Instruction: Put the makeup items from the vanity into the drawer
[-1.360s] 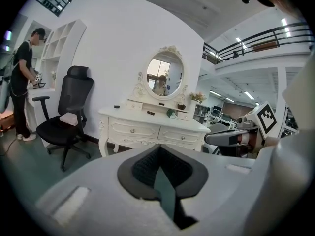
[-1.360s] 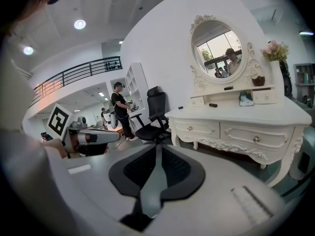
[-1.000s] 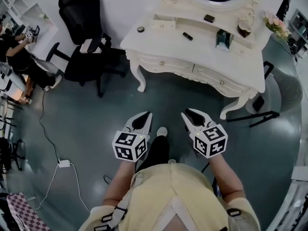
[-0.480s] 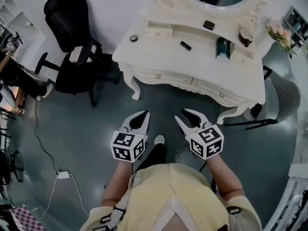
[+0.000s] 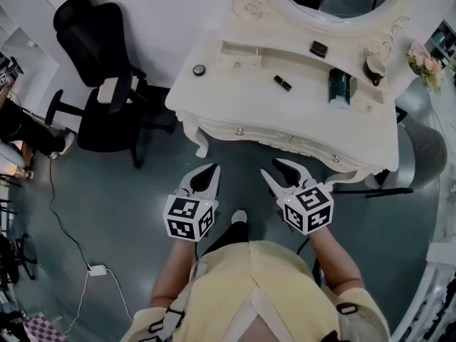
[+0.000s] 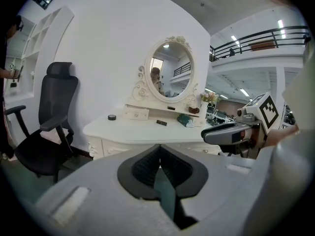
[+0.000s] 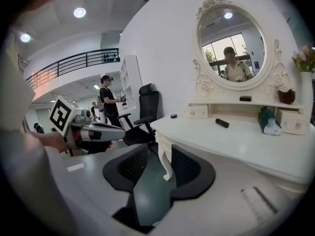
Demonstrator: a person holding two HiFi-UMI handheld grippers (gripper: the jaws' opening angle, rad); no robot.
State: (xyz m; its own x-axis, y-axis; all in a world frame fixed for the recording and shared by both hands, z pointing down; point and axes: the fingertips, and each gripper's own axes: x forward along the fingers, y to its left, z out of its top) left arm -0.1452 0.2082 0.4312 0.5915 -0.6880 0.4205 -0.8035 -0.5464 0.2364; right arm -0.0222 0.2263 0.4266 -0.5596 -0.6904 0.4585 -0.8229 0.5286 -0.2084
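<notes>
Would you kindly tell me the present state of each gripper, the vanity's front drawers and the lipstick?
Left gripper: shut, empty.
Right gripper: open, jaws have just been opening, nothing between them.
Drawers: shut.
Lipstick: lying flat on the vanity.

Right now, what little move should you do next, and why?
Probably step closer to the vanity: the left gripper and right gripper hang over the floor, short of it, while the black tube lies on its top. The right gripper's fingers have just been opening, with nothing between them.
</notes>
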